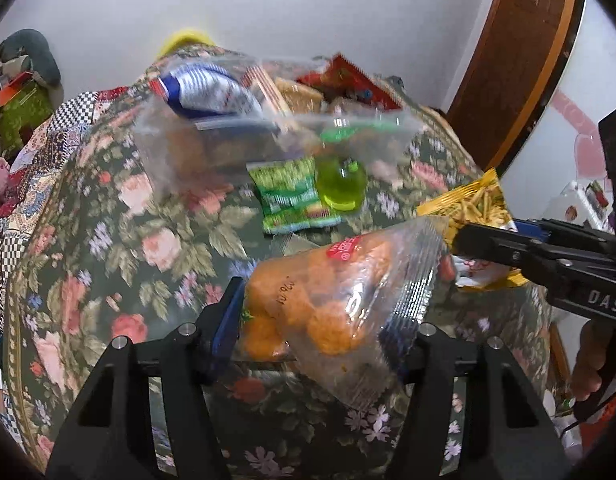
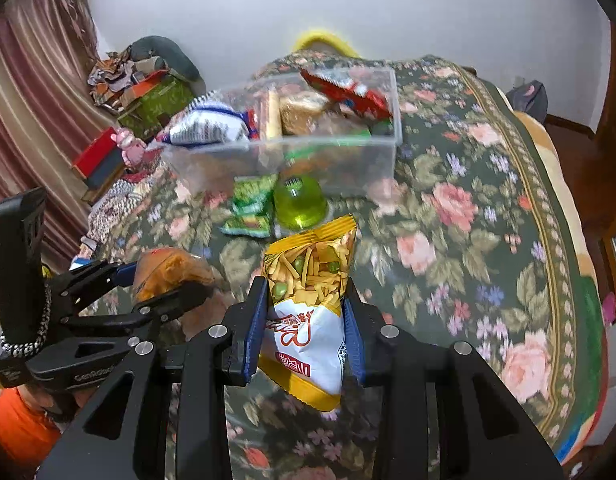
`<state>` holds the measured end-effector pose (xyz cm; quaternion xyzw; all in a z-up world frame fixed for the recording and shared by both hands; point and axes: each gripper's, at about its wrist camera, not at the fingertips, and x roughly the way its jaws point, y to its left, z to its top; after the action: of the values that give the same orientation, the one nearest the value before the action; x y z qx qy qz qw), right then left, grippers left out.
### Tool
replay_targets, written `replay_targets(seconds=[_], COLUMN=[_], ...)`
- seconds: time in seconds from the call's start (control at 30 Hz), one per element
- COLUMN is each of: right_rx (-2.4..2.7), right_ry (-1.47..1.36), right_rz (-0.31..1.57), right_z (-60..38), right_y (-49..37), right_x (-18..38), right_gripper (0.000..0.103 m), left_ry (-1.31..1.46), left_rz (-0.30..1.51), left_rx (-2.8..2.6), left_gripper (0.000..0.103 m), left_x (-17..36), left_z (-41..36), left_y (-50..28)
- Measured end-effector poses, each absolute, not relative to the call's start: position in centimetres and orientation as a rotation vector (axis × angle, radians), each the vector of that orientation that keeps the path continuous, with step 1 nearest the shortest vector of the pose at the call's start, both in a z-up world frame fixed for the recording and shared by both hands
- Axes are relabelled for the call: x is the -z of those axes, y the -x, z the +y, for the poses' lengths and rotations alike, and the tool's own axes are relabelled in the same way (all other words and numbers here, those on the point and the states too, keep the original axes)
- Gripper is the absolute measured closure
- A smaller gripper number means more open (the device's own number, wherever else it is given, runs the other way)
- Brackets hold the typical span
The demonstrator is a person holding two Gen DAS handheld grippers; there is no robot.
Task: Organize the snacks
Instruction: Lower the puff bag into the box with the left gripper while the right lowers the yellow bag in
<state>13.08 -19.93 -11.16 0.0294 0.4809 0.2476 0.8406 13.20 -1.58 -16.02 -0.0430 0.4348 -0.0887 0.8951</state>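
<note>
Both packets (image 1: pixel 328 300) (image 2: pixel 308 320) clamped, blurred bin (image 2: pixel 283 148) beyond

Floral bedspread (image 2: pixel 460 208) with a snack bin and a couple of loose bits on it

So the whole surface is a dark green cover with pink roses and little purple flowers, gold patterned border running down the right edge. Sitting on it toward the far side is a clear plastic bin (image 2: pixel 348 168) with packets poking over its rim. Just in front of the bin, on the cloth, there's a green snack packet (image 2: pixel 247 210) and right beside it a see-through lime green jelly cup (image 2: pixel 300 204), practically touching. It's all a bit motion-blurred.
</note>
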Motion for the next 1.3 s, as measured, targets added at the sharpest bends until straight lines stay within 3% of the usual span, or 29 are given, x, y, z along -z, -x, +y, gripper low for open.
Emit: replay_targets(seconds=[0.6, 1.3], right_rx=[-0.535, -0.553], right_ry=[-0.024, -0.005], right_rz=[0.852, 0.881], right_z=[-16.2, -12.5], right_y=[-19.7, -28.8], right_x=[5.8, 8.2], right_gripper=[0.071, 0.070], left_ry=[0.103, 0.047], left_rz=[0.714, 0.691], left_rx=[0.157, 0.083], left_gripper=[0.042, 0.042], left_x=[7.3, 6.4], left_z=[1.4, 4.1], left_y=[-19.0, -28.7])
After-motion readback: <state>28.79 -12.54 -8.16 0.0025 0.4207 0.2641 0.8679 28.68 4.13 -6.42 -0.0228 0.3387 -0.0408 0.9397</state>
